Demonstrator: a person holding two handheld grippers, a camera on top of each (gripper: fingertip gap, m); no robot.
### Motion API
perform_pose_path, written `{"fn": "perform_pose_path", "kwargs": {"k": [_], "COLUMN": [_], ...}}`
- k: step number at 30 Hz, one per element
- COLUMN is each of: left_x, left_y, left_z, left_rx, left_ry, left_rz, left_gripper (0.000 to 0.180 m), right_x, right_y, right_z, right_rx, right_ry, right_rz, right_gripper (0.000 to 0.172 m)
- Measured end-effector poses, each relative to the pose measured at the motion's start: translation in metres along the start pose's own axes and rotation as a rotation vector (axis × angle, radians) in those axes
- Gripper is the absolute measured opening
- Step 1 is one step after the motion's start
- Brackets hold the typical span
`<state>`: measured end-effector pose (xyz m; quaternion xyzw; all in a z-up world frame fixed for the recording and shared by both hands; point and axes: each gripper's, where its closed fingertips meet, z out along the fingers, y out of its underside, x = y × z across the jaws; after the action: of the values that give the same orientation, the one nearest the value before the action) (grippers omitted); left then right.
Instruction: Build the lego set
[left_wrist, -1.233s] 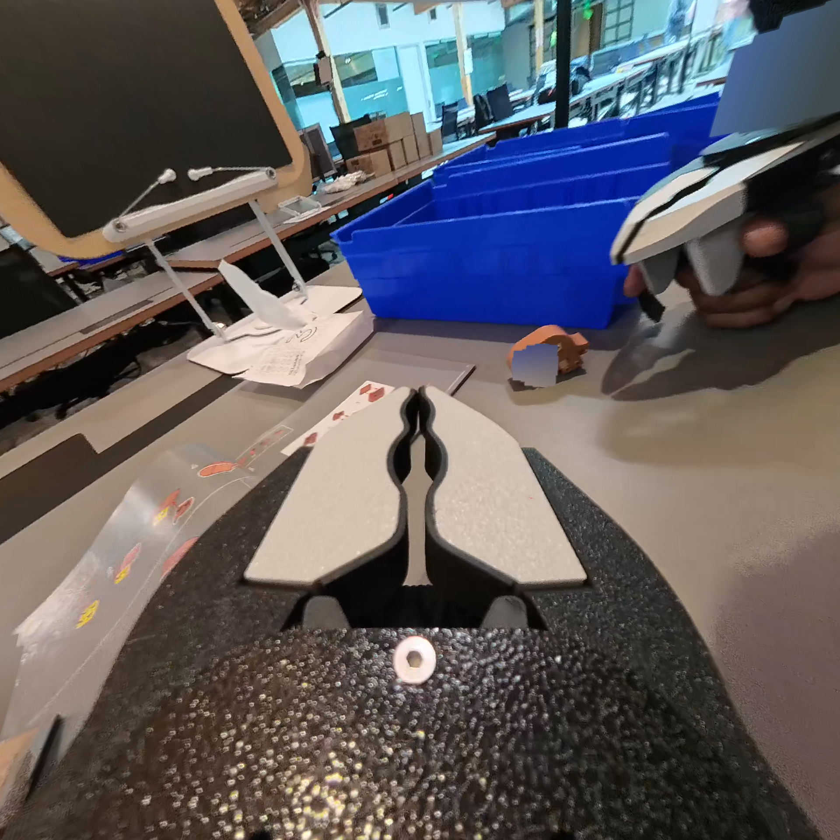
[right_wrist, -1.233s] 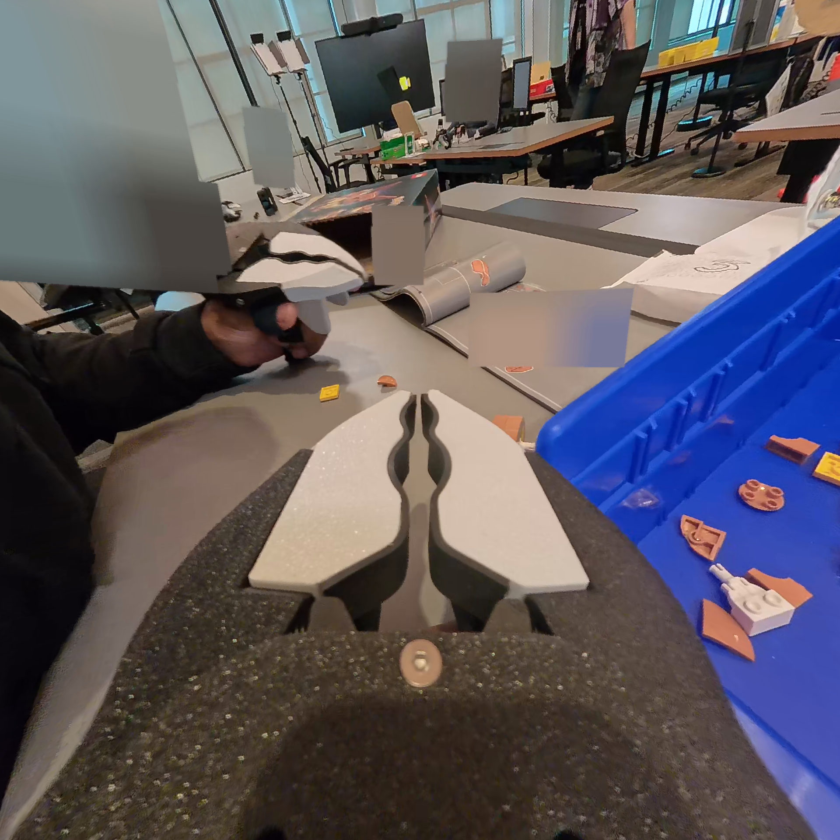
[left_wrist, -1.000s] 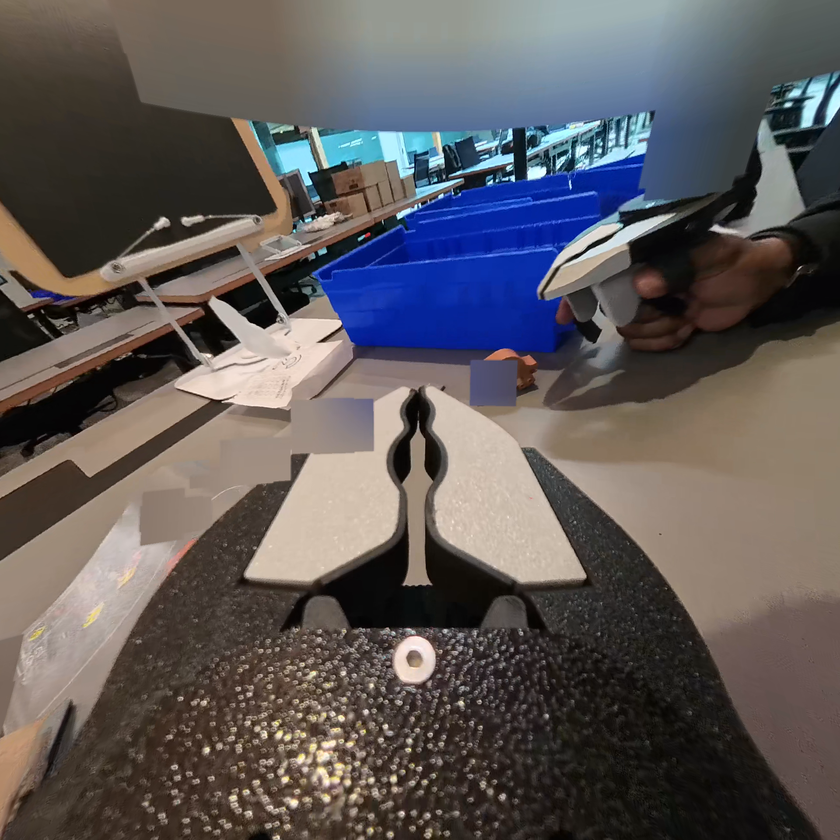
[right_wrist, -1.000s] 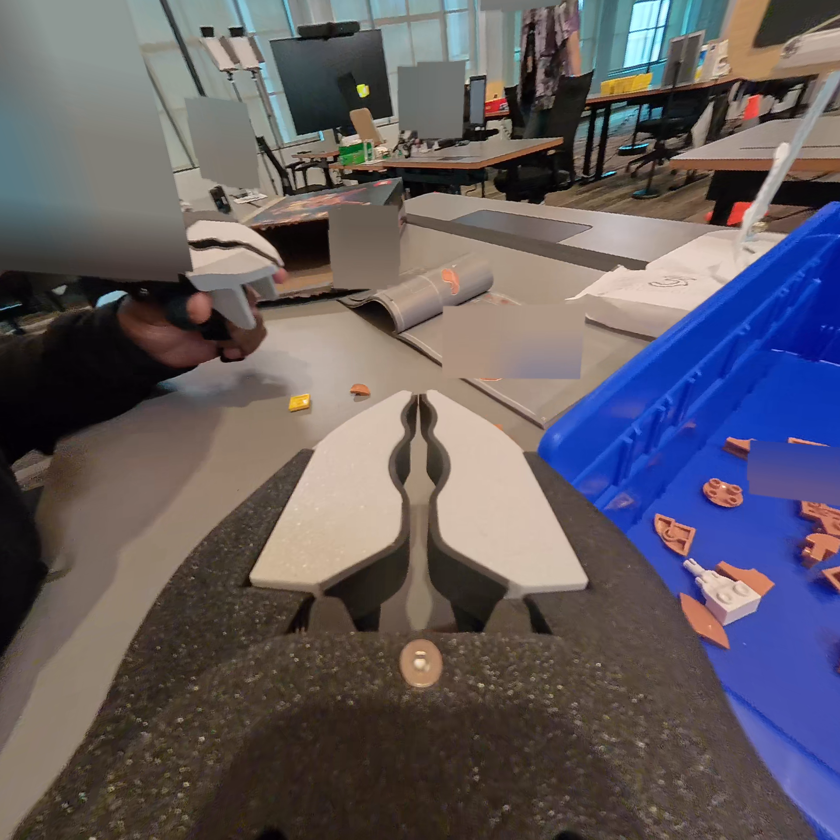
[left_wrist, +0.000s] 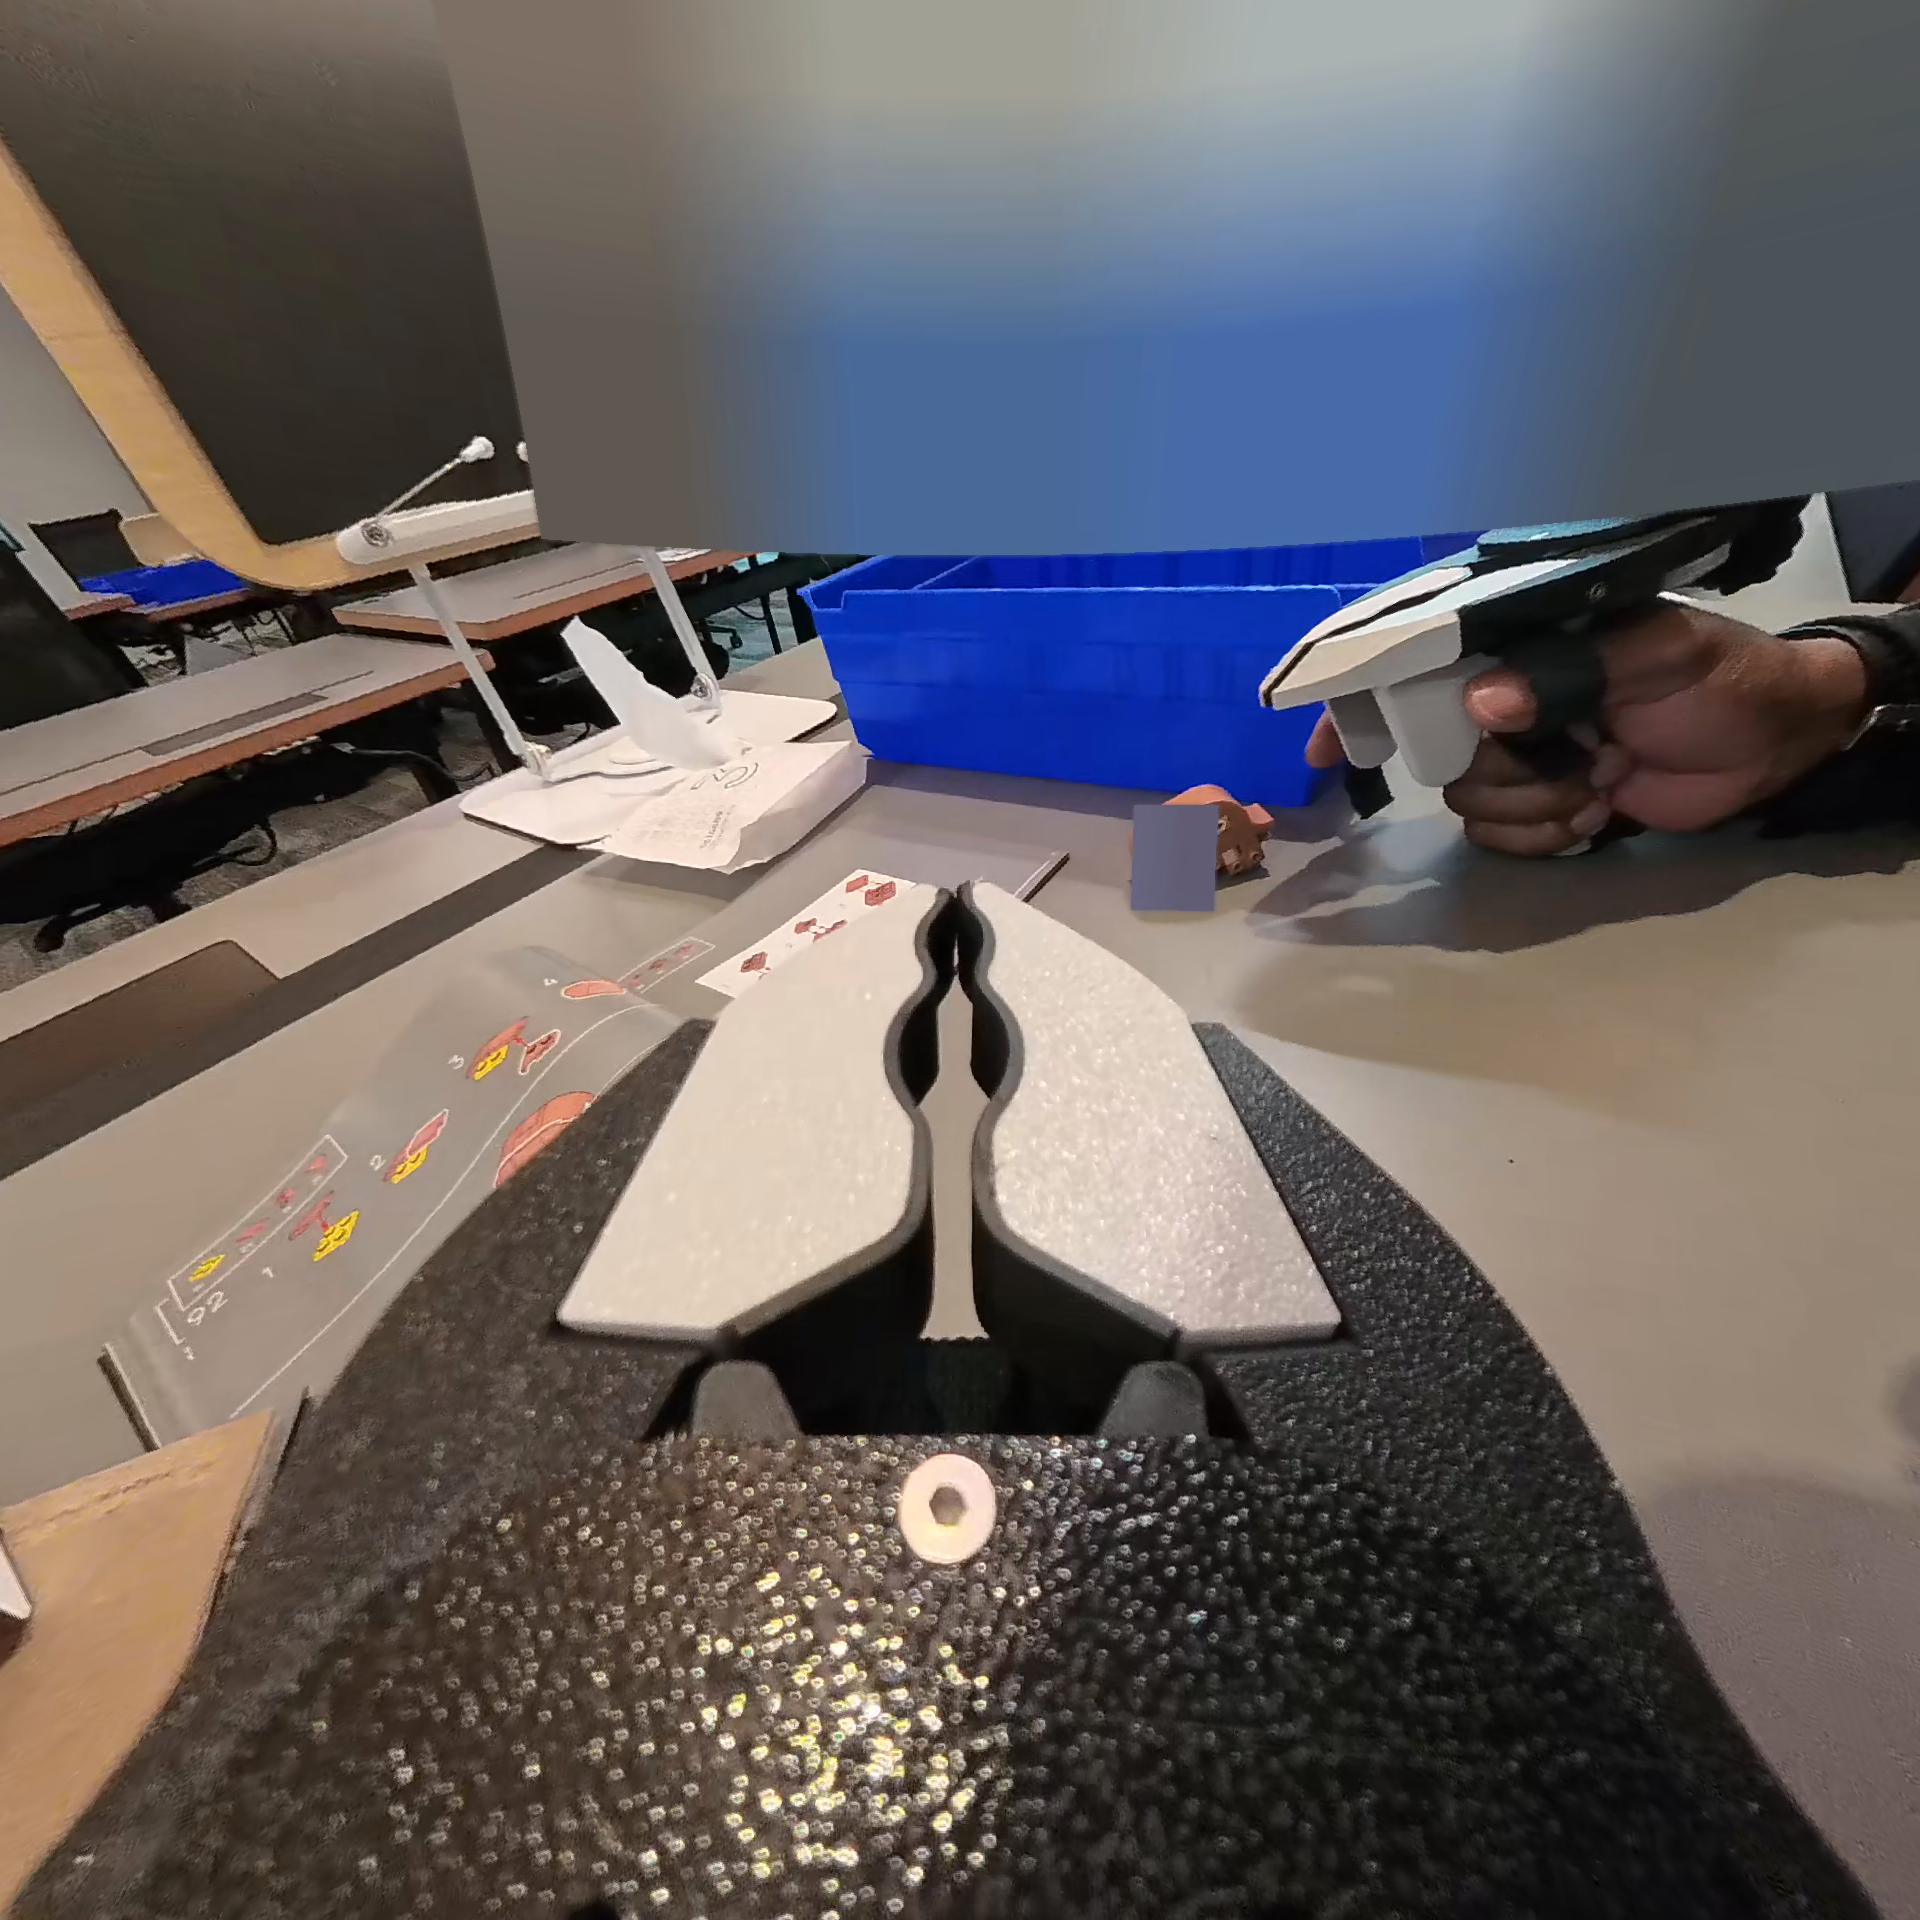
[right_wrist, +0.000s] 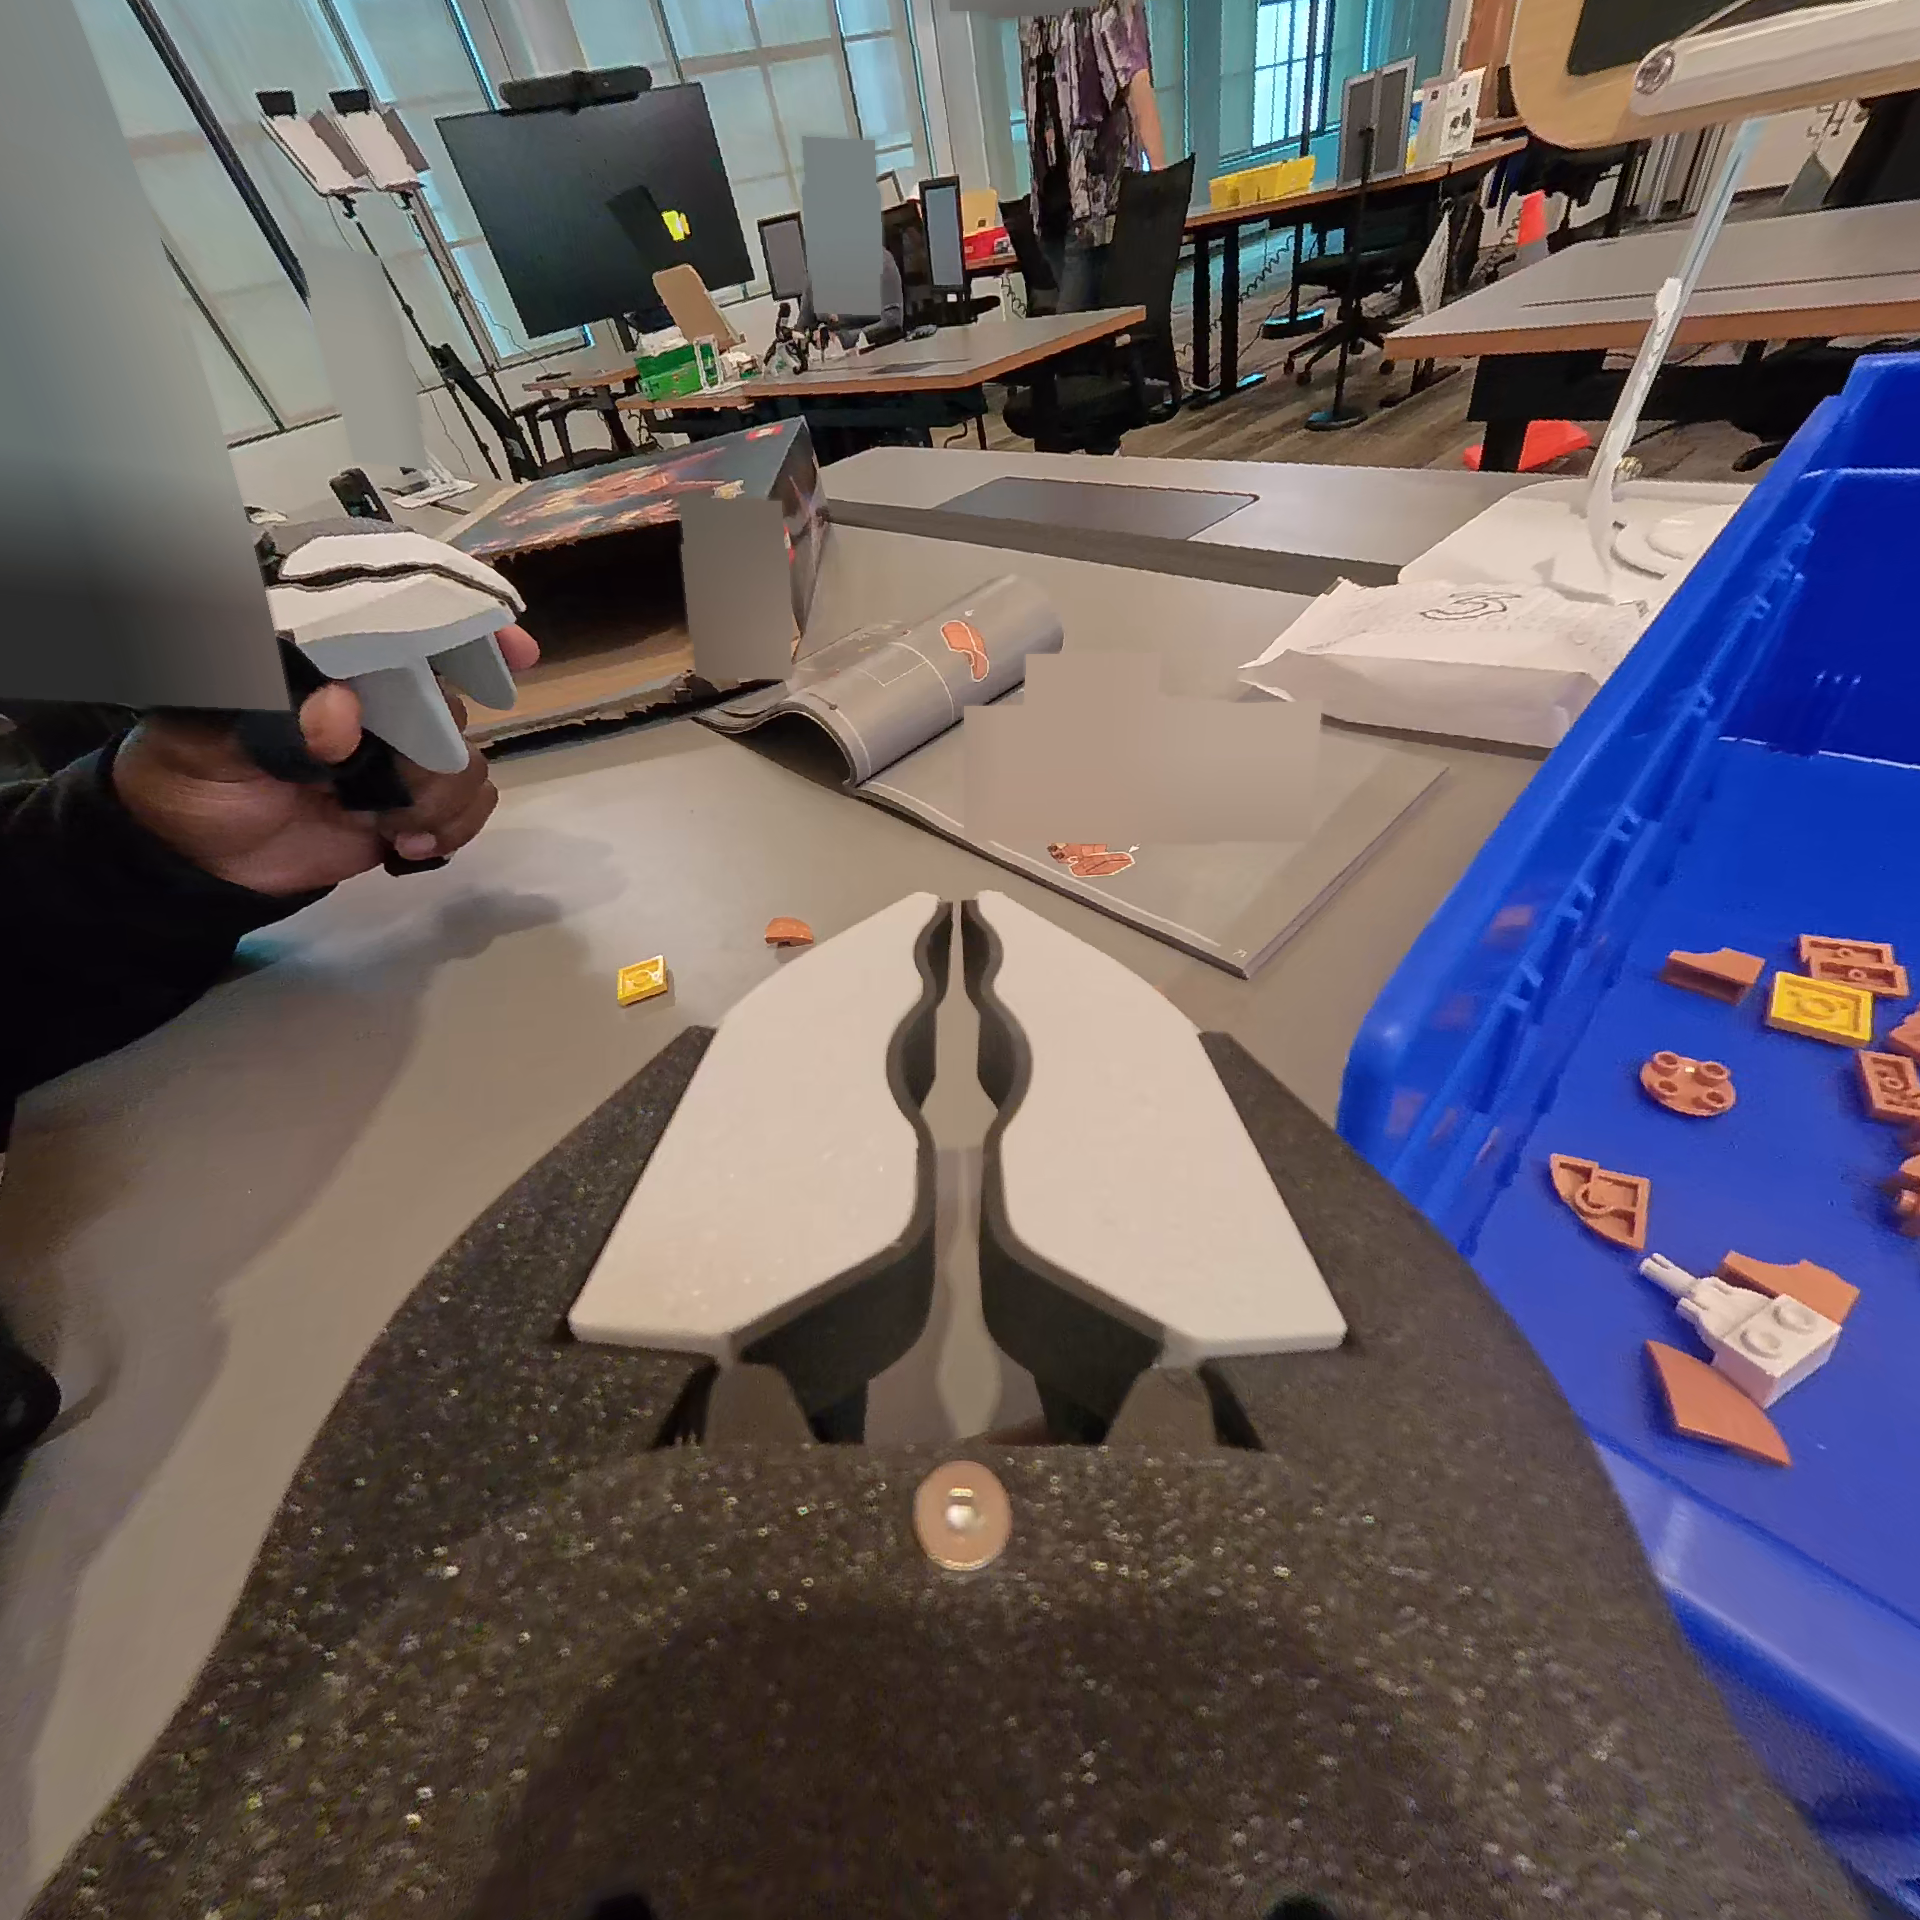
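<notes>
The blue bin (right_wrist: 1621, 935) is cut off at the right edge, and the brown brick figure (left_wrist: 1226, 821) is partly covered by a blurred patch.

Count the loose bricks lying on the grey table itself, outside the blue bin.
3: a yellow tile and a brown curved piece before the right gripper, and a brown build by the bin. Others may be hidden.

Left tool (left_wrist: 957, 896) closed, nothing held, low over counter (left_wrist: 1558, 1091). Right tool (right_wrist: 956, 906) closed, bare, over same counter.
</notes>
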<state>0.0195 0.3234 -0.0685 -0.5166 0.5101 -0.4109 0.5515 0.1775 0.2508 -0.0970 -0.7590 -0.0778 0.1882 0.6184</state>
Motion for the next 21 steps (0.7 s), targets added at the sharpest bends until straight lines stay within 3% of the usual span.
{"fn": "perform_pose_path", "kwargs": {"k": [11,21], "left_x": [-0.002,-0.015], "left_y": [0.001,0.029], "left_z": [-0.001,0.014], "left_rx": [-0.011,-0.111], "left_ry": [-0.015,-0.046], "left_rz": [0.020,0.011], "left_gripper": [0.000,0.000], "right_x": [0.001,0.007], "right_y": [0.000,-0.002], "right_z": [0.000,-0.011], "right_rx": [0.001,0.020], "right_ry": [0.008,0.000], "right_rz": [-0.003,0.015], "right_gripper": [0.001,0.001]}}
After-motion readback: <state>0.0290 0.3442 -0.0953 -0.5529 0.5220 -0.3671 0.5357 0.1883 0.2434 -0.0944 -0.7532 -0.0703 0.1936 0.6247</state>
